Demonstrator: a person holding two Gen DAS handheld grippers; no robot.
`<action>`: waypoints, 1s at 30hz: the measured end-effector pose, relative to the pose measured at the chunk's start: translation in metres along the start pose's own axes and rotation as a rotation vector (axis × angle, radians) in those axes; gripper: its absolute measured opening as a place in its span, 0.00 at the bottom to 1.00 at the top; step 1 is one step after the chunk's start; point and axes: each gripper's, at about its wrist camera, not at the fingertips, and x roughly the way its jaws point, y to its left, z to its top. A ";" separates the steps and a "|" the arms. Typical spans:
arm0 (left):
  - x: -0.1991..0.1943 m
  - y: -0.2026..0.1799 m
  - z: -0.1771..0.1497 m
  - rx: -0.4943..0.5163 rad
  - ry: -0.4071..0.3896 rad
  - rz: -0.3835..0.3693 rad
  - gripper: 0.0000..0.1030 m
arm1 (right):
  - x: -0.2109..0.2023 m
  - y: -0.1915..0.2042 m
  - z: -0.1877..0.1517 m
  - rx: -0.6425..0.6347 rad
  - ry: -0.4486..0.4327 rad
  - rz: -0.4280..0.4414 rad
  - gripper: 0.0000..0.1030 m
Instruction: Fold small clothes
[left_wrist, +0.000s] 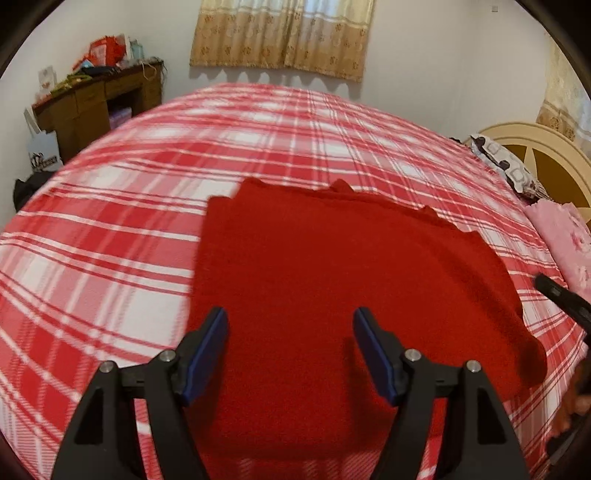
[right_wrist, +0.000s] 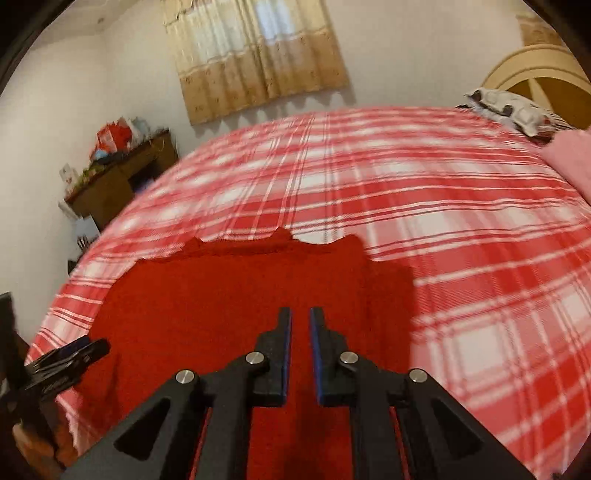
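Note:
A red knit garment (left_wrist: 332, 277) lies flat and folded on the red-and-white plaid bed cover (left_wrist: 110, 229). My left gripper (left_wrist: 290, 317) hovers over its near part with jaws wide open and empty. In the right wrist view the same garment (right_wrist: 221, 306) lies under my right gripper (right_wrist: 300, 317), whose jaws are nearly closed with a narrow gap and hold nothing. The right gripper's tip shows at the right edge of the left wrist view (left_wrist: 554, 291). The left gripper shows at the left edge of the right wrist view (right_wrist: 70, 356).
A patterned pillow (left_wrist: 506, 166) and a pink cloth (left_wrist: 569, 240) lie by the cream headboard (left_wrist: 546, 147) on the right. A cluttered wooden desk (left_wrist: 96, 103) stands by the wall at the far left. A curtain (left_wrist: 280, 33) hangs behind the bed.

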 end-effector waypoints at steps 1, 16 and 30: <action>0.002 -0.002 -0.001 0.007 0.003 0.005 0.71 | 0.015 -0.003 -0.001 -0.002 0.041 -0.015 0.09; -0.005 -0.012 -0.028 0.165 -0.003 0.039 0.76 | 0.004 -0.023 -0.007 -0.007 -0.045 -0.277 0.00; -0.004 -0.018 -0.027 0.141 0.034 0.158 0.81 | -0.005 0.035 -0.065 -0.139 0.009 -0.073 0.02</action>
